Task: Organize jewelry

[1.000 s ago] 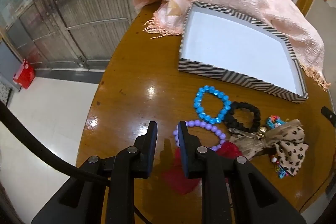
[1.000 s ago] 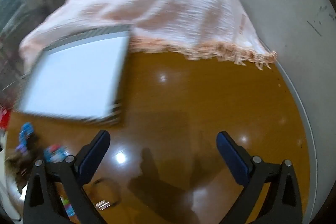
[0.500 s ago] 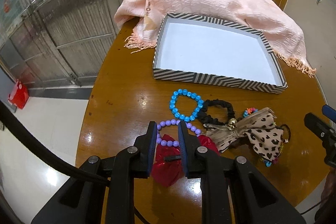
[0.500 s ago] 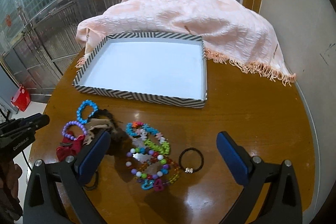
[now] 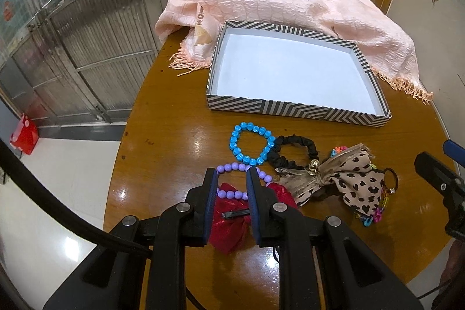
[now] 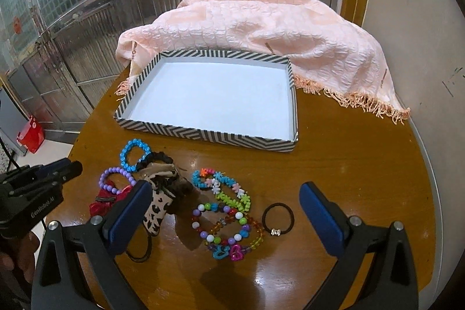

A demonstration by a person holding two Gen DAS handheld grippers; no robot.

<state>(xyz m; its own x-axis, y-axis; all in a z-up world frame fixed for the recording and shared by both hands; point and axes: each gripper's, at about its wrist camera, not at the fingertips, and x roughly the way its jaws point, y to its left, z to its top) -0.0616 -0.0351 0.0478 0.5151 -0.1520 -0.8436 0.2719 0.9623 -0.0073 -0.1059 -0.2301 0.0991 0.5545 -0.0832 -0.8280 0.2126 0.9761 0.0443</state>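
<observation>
Beaded bracelets (image 6: 226, 215) — bright, tangled

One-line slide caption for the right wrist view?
Open right gripper hovers above beaded bracelets and a black hair tie before an empty striped tray.

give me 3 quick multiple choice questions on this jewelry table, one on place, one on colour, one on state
1. Where is the pink fringed shawl?
A. behind the striped cardboard tray
B. inside the tray
C. on the floor

2. What colour is the round bead bracelet nearest the tray?
A. red
B. turquoise blue
C. white

3. How does the right gripper stand?
A. shut on a bracelet
B. open, holding nothing
C. shut on the shawl

Answers: 1 A, it lies draped past the tray's far wall. 2 B, its beads are bright blue. 3 B, its fingers stand wide apart above the jewelry.
</observation>
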